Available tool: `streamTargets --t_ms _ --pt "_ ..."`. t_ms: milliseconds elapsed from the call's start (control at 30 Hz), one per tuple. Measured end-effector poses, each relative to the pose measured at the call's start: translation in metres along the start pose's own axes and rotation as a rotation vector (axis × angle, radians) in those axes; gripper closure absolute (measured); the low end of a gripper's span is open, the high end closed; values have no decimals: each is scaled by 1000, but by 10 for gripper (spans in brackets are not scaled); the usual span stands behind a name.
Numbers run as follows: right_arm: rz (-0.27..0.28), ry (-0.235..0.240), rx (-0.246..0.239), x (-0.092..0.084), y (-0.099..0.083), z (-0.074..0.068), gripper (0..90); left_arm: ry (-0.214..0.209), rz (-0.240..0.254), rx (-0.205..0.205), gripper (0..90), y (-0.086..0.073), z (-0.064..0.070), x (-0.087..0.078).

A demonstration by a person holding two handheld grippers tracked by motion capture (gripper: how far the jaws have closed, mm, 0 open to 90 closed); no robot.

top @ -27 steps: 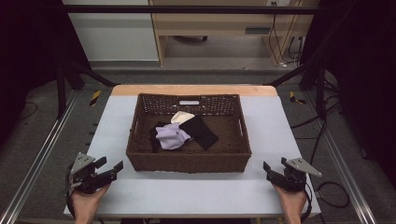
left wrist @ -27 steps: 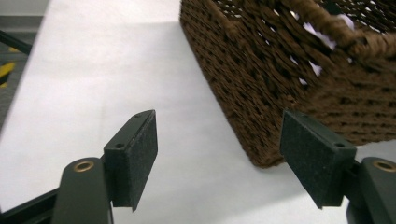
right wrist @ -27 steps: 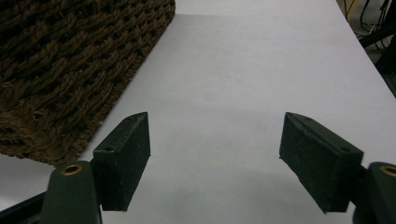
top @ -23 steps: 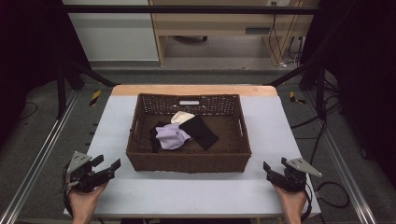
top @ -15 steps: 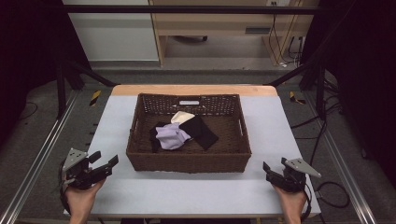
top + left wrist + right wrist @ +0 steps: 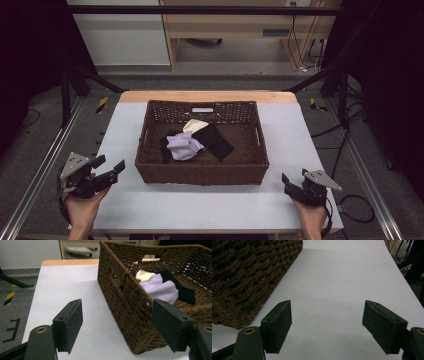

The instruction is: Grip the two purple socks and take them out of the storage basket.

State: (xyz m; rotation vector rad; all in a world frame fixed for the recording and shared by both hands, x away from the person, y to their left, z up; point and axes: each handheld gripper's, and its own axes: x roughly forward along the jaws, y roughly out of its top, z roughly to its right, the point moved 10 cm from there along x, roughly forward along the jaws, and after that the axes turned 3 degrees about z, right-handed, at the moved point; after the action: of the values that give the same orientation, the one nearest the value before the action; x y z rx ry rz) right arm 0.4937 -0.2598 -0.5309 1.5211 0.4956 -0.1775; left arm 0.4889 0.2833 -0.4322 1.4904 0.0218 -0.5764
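1. At the near left corner of the surface (image 6: pixel 210 205), a hand holds the left gripper (image 6: pixel 112 167) just above it. Its fingers (image 6: pixel 68 325) stand wide apart with nothing between them and point toward the near left corner of the basket (image 6: pixel 200 174).
2. At the near right corner, the other hand holds the right gripper (image 6: pixel 290 183) low over the surface. Its fingers (image 6: pixel 277 326) are also spread wide and empty, and they are aimed along the bare strip to the right of the basket.
3. Both grippers are well apart from the basket; neither touches it.
4. The dark brown wicker basket sits in the middle of the surface, its near wall facing the person.
5. Inside it, toward the left of centre, lies a crumpled lilac cloth (image 6: pixel 183 146).
6. A black cloth (image 6: pixel 214 140) lies flat just to the right of the lilac one, touching it, and more black fabric shows at its left edge.
7. A cream cloth (image 6: pixel 195 125) peeks out just beyond them, toward the far wall.
8. In the left gripper view, the lilac cloth (image 6: pixel 160 288) shows over the basket's rim.
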Motion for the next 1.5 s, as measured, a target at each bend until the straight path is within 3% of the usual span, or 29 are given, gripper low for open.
streamTargets --t_ms 267,967,1500 --pt "-12 -10 -6 1 -1 0 235 -18 17 13 243 16 8 6" --pt "-25 -10 -9 2 -2 -1 222 -74 29 78 256 64 56 39" --pt "-30 -13 -18 3 -2 -1 225 -62 15 116 274 88 74 71"
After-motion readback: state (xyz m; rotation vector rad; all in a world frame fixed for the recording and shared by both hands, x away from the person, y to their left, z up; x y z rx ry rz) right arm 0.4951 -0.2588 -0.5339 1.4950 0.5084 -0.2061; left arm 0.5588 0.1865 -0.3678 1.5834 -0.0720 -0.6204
